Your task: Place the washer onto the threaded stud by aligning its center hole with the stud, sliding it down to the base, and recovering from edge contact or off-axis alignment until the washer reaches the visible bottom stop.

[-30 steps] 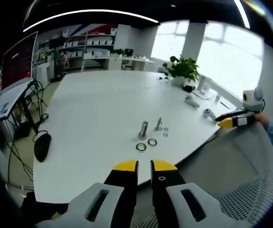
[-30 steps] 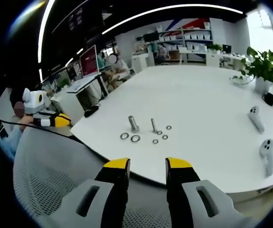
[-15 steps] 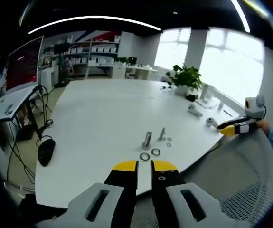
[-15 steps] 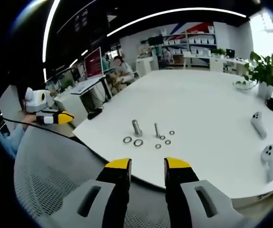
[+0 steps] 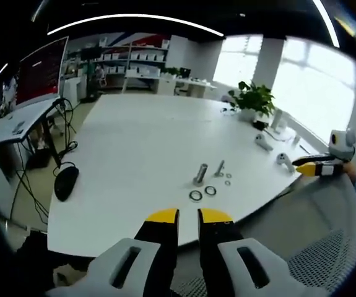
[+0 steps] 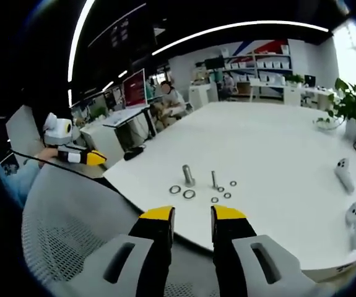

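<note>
While both tongs, left (image 5: 187,215) and right (image 6: 192,212), are hovering narrowly parted and empty, small washers (image 6: 189,194) are risking slips beside the stud (image 6: 213,179).

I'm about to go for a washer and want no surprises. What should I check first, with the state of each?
1. Left tool empty: ok, jaws nearly closed with nothing between them.
2. Right tool empty: ok, narrow gap, nothing held.
3. Washers reachable: ok, two large washers lie flat on the table in front of the studs.
4. Studs upright: ok, the thick stud and thin stud both stand.
5. Studs bare: cannot tell, too small.
6. Tools near the parts: not ok, both hang off the table's edge.
</note>
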The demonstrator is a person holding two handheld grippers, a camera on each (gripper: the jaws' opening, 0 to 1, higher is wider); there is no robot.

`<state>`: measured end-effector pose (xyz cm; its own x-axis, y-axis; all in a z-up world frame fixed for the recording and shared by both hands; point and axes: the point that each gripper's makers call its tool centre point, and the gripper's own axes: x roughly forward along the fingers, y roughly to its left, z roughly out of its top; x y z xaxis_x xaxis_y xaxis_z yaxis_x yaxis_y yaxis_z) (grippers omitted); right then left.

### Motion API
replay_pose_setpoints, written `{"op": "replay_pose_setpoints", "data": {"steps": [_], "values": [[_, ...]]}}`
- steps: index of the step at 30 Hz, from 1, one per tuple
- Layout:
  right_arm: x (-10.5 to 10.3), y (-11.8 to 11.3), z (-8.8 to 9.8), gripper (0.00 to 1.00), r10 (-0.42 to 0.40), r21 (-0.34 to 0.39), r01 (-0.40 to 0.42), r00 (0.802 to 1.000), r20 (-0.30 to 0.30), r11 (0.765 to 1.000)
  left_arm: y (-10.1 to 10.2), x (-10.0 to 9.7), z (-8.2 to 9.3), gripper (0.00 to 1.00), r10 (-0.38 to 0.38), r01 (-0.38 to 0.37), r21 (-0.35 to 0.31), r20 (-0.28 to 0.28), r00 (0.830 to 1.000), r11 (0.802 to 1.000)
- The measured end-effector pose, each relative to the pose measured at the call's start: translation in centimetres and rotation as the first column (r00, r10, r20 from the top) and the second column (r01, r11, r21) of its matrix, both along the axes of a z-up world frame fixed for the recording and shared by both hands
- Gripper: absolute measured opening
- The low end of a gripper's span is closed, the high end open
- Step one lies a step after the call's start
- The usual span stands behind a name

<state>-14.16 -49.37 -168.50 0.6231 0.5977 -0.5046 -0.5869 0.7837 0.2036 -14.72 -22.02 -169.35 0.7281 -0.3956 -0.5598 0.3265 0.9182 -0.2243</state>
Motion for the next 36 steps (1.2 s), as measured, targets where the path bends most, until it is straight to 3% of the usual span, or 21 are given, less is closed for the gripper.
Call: {"op": "replay_pose_setpoints", "data": {"steps": [2, 6, 10, 11, 12, 14, 17, 23, 32, 34, 36], "values": [[0.1, 0.2, 0.2, 0.26, 0.010, 0.018, -0.011, 1.000, 0.009, 1.000, -0.2, 0.1, 0.3, 0.09, -0.011, 0.011, 0.001, 0.021, 1.000, 1.000], [-0.3, 0.3, -0.3, 0.26, 0.034, 0.011, -0.034, 0.999, -0.029, 0.999, -0.2, -0.2, -0.3, 0.09, -0.020, 0.020, 0.014, -0.015, 1.000, 1.000], [-0.5, 0.7, -0.2, 0.26, 0.064, 0.018, -0.064, 0.998, -0.021, 0.998, 0.0, -0.3, -0.7, 0.10, -0.010, 0.011, 0.027, -0.041, 0.999, 1.000], [-1.3, 1.1, -0.7, 0.27, 0.112, 0.009, -0.111, 0.991, -0.068, 0.994, 0.1, -0.4, -0.9, 0.11, -0.012, 0.014, 0.031, -0.054, 0.998, 0.999], [-1.8, 1.7, -0.7, 0.27, 0.167, 0.017, -0.166, 0.983, -0.072, 0.986, 0.1, -0.5, -1.1, 0.11, -0.018, 0.020, 0.032, -0.065, 0.998, 0.999], [-1.8, 2.4, 0.4, 0.24, 0.208, 0.074, -0.206, 0.978, -0.020, 0.976, 0.1, -0.5, -1.1, 0.11, -0.022, 0.024, 0.026, -0.068, 0.997, 0.999], [-2.0, 2.1, -0.6, 0.24, 0.212, 0.046, -0.209, 0.974, -0.076, 0.977, 0.2, -0.5, -1.0, 0.11, -0.022, 0.023, 0.022, -0.061, 0.998, 0.999], [-1.6, 1.3, -0.2, 0.24, 0.236, 0.025, -0.235, 0.970, -0.056, 0.972, 0.5, -0.2, -0.8, 0.09, 0.009, -0.008, 0.015, -0.051, 0.999, 1.000], [0.6, 0.5, -0.1, 0.25, 0.396, -0.153, -0.391, 0.918, 0.003, 0.908, 0.6, -0.3, -0.8, 0.08, 0.018, -0.018, 0.011, -0.054, 0.998, 1.000], [1.1, 0.8, 0.0, 0.24, 0.414, -0.162, -0.405, 0.910, 0.026, 0.900, 0.5, -0.4, -0.9, 0.06, 0.014, -0.014, 0.004, -0.062, 0.998, 1.000], [1.5, 1.0, -0.1, 0.24, 0.422, -0.166, -0.415, 0.907, 0.005, 0.895, 0.4, -0.6, -1.1, 0.02, 0.009, -0.009, -0.002, -0.079, 0.997, 1.000]]}}
